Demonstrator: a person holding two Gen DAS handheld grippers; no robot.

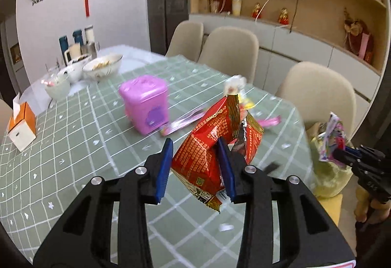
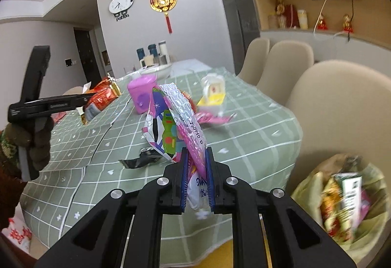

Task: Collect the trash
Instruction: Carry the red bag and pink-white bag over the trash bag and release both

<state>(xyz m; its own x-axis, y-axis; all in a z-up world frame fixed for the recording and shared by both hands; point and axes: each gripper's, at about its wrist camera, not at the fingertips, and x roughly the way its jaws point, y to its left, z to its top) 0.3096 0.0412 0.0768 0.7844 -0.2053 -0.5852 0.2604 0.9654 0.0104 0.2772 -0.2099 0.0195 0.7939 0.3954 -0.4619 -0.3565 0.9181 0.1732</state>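
Note:
My left gripper (image 1: pixel 194 158) is shut on a red foil snack bag (image 1: pixel 220 136) and holds it above the table; the bag also shows in the right wrist view (image 2: pixel 103 97). My right gripper (image 2: pixel 196 170) is shut on a pink and silver wrapper (image 2: pixel 171 121), held over the table's near edge; it shows in the left wrist view (image 1: pixel 333 136) too. A bin with a yellow-green liner (image 2: pixel 342 207) holds several wrappers at the lower right. A pink wrapper (image 2: pixel 212 119) and a black scrap (image 2: pixel 141 160) lie on the table.
A pink box (image 1: pixel 146 104) stands mid-table on the green checked cloth (image 1: pixel 73 145). A small white and yellow item (image 2: pixel 213 92) stands behind it. Bowls (image 1: pixel 102 67), cups and an orange tissue box (image 1: pixel 20 128) are at the far left. Beige chairs (image 2: pixel 337 106) line the right side.

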